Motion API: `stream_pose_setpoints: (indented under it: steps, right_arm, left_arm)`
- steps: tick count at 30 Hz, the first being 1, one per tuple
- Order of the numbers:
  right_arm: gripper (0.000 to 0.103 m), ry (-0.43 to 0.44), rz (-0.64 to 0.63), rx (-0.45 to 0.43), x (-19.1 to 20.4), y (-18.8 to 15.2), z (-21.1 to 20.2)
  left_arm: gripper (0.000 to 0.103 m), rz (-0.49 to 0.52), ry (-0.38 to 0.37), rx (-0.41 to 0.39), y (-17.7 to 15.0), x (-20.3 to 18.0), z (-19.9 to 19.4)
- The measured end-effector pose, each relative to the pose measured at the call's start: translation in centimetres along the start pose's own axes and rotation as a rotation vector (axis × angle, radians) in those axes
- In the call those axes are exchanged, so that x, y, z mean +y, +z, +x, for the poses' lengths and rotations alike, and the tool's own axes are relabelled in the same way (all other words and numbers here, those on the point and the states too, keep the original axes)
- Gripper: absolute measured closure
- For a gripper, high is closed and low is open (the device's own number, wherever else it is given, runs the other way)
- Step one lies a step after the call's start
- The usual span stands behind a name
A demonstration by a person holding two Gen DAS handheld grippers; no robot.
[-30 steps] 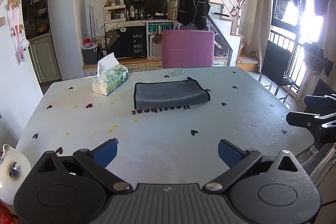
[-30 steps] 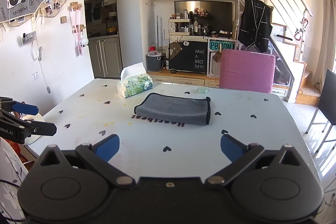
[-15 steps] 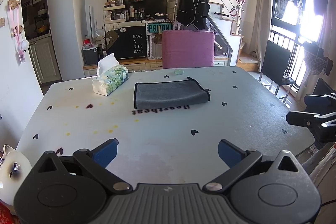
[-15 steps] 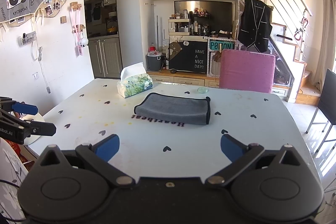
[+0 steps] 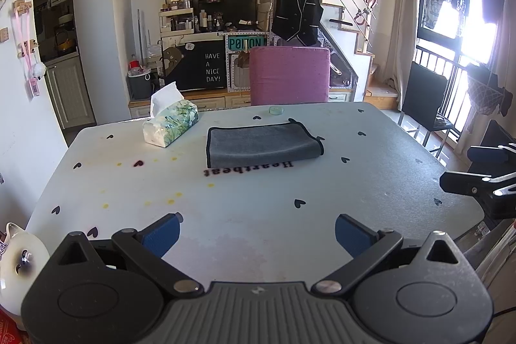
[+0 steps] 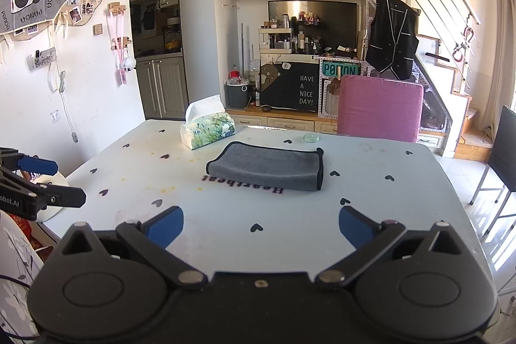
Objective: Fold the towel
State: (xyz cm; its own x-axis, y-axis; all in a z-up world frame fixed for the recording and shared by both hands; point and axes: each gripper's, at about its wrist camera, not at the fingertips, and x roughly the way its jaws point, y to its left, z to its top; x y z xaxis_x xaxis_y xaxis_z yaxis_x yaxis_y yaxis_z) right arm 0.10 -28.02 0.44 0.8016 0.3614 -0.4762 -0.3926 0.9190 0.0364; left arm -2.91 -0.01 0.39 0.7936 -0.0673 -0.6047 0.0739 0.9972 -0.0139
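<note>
Toward the far edge of the tabletop (image 5: 371,182), about midway along it, lies the towel (image 5: 262,145): a grey cloth with dark piping, already doubled over into a flat oblong, its long side running parallel to the far edge. It sits just behind the word "Heartbeat" (image 5: 248,169) printed on the table cover, with a tissue box (image 5: 171,124) near its left end and a small round dish (image 5: 276,110) just beyond it toward the pink chair (image 5: 289,74).

Judging by its rounded folded edge and slight loft, the towel is soft, light and limp. It will drape and sag when lifted, and a single layer may peel away from the stack unless all layers are pinched together. The best places to take hold look like the two corners of one short end, where the piping gives a firmer rim; in the right wrist view the piped right end (image 6: 320,170) stands up a little and seems easiest to catch. The smooth table cover may let the cloth slide if pushed instead of pinched.

Both grippers hang over the near edge, well apart from the towel. The left gripper (image 5: 256,231) has its blue-padded fingers (image 5: 161,234) spread wide and grasps nothing. The right gripper (image 6: 261,226) is likewise spread and bare, its fingers (image 6: 354,226) framing only bare tabletop, with the towel lying ahead, roughly centred between them.
</note>
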Motion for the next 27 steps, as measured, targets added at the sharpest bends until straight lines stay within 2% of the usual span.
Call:
stream_pose_setpoints:
  steps: [27]
  right_arm:
    - [0.000,0.002,0.000,0.001,0.12,-0.10,-0.03]
  left_arm:
    - [0.001,-0.001,0.006,-0.001,0.09,0.18,-0.08]
